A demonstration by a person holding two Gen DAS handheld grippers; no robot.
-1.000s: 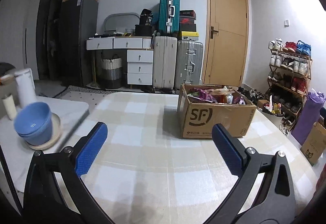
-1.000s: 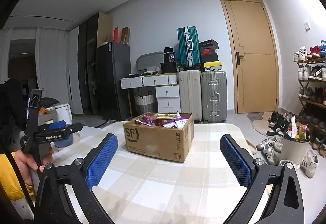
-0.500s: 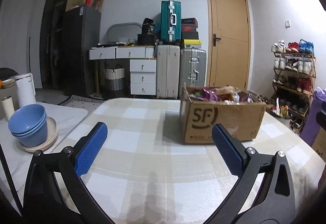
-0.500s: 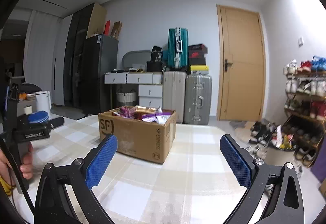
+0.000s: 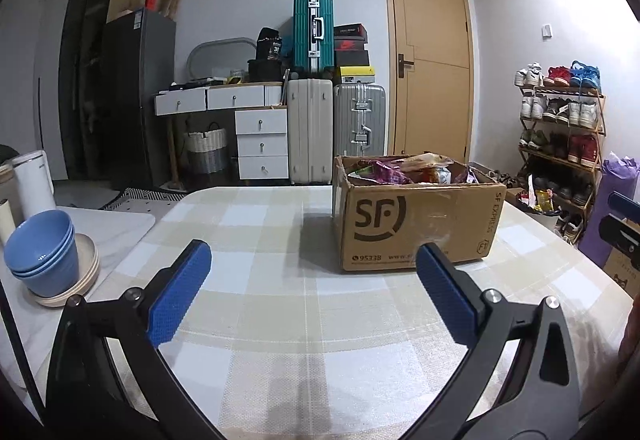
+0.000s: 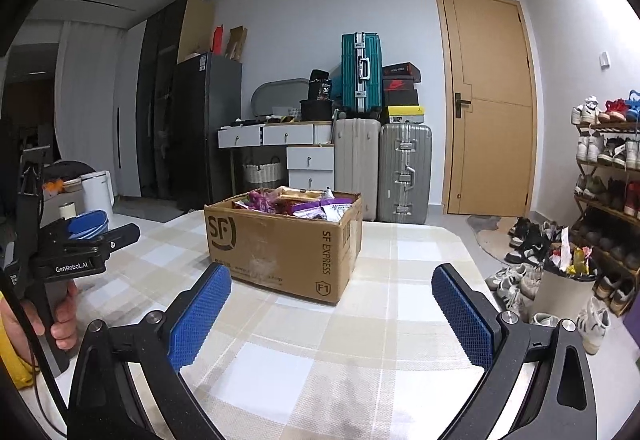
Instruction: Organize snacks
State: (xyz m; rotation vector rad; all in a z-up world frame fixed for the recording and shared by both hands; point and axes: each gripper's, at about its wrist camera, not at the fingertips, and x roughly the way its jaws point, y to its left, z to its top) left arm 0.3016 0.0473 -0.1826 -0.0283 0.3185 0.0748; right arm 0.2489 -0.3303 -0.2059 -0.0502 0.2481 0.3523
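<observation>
The left wrist view showed the cardboard box [image 5: 416,220] from its long printed side, sitting at about one o'clock on the checked tablecloth [image 5: 280,300], with a stack of blue bowls [image 5: 42,252] on a pale round plate [image 5: 86,272] at nine o'clock. Only the tip of the other tool showed at its three o'clock edge. The right wrist view caught the box [image 6: 280,240] corner-on at eleven o'clock, and also took in the left gripper [image 6: 120,234] at nine o'clock, held by a hand [image 6: 60,316] around its black handle, plus a white bin [image 6: 560,288] stuffed with wrappers on the floor at three o'clock.

The left gripper [image 5: 312,260] stood wide apart above the cloth, holding and touching nothing. The right gripper [image 6: 330,282] was equally spread, empty, its fingers short of the box.

The snacks [image 5: 404,168] lay heaped inside the open-topped box: crinkled purple and orange foil packets reaching just above the rim. The box was brown corrugated card with dark printed lettering and a scuffed tape patch. The finger pads [image 6: 200,316] were blue, ribbed rubber on black frames. The cloth was a woven beige-and-white check.
</observation>
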